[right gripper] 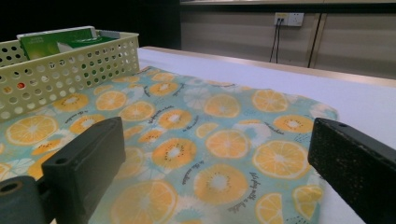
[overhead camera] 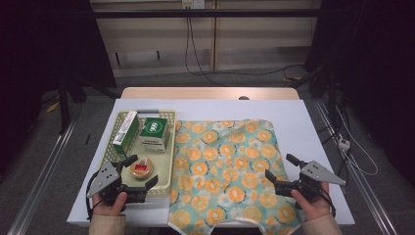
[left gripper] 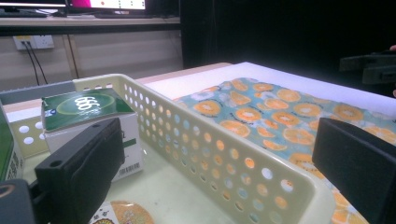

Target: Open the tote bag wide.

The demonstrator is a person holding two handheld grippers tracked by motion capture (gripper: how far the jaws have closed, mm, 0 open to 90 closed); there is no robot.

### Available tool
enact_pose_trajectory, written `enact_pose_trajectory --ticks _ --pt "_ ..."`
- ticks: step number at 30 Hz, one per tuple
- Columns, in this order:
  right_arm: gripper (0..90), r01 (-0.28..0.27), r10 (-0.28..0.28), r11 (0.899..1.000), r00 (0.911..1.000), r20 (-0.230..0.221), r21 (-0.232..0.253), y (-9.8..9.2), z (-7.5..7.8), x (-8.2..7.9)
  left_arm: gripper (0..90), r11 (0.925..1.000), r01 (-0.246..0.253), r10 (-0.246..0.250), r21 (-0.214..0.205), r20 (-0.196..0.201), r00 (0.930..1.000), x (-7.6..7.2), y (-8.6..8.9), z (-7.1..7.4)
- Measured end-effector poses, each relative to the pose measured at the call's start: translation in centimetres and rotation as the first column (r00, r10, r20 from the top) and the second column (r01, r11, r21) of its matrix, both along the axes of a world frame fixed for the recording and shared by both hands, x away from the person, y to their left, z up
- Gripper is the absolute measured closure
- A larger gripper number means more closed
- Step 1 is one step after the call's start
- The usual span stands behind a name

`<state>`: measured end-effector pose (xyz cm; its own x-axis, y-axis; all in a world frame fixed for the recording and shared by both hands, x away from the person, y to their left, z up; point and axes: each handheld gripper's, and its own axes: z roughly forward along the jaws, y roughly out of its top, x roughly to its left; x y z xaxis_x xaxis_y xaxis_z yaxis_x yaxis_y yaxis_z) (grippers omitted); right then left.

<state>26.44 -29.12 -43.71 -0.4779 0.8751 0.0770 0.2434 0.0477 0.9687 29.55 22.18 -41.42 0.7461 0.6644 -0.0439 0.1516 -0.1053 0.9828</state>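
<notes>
High view showed a white table [overhead camera: 293, 117] with an orange-slice patterned cloth [overhead camera: 225, 161] spread flat across its near middle. Left of the cloth, touching its edge, sat a cream perforated basket [overhead camera: 169, 147] holding a long green box [overhead camera: 126, 131], a green-topped carton [overhead camera: 154, 131] and a small round snack [overhead camera: 141, 169]. At near left, the left gripper [overhead camera: 144, 171] straddled the basket's near right corner, jaws wide, holding nothing. At near right, the right gripper [overhead camera: 281, 169] hovered over the cloth's right edge, jaws wide and empty.
</notes>
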Motion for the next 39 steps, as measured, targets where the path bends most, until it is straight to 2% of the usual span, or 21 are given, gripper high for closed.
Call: enact_pose_trajectory --ticks 3,16,20,25,28,29,34,39 --pt "4.3 -0.001 0.001 1.0 1.0 -0.003 -0.017 -0.1 0.1 0.0 2.3 1.0 0.004 -0.004 -0.004 0.006 1.0 0.0 0.0 0.1" --pt "3.9 -0.006 0.006 1.0 0.9998 -0.021 -0.024 0.1 0.2 0.3 2.3 0.9999 0.007 -0.007 -0.007 0.007 0.9999 -0.1 0.0 0.1" --pt "3.8 -0.018 0.016 0.999 0.999 -0.042 -0.046 0.5 0.2 0.6 2.3 1.0 0.007 -0.007 -0.007 0.013 0.9999 -0.1 -0.1 0.2" --pt "3.8 -0.027 0.024 0.998 0.9977 -0.063 -0.05 0.8 0.3 0.9 2.2 0.9999 0.008 -0.008 -0.009 0.014 0.9999 -0.2 -0.1 0.2" --pt "3.8 -0.05 0.046 0.998 0.9956 -0.082 -0.046 1.2 0.7 1.3 2.3 0.9999 0.008 -0.008 -0.007 0.01 0.9999 -0.2 -0.1 0.1" --pt "4.1 -0.054 0.05 0.997 0.9959 -0.076 -0.055 1.4 0.8 1.3 2.4 0.9999 0.011 -0.011 -0.007 0.009 0.9999 -0.2 -0.2 0.1" --pt "4.0 -0.095 0.085 0.992 0.9895 -0.117 -0.088 2.5 1.1 1.8 2.3 0.9999 0.016 -0.016 0.001 0.012 0.9998 -0.3 -0.4 0.1" --pt "5.3 -0.116 0.096 0.986 0.9821 -0.162 -0.12 2.9 1.2 2.4 2.4 0.9998 0.02 -0.02 0.001 0.01 0.9997 -0.4 -0.4 0.0"
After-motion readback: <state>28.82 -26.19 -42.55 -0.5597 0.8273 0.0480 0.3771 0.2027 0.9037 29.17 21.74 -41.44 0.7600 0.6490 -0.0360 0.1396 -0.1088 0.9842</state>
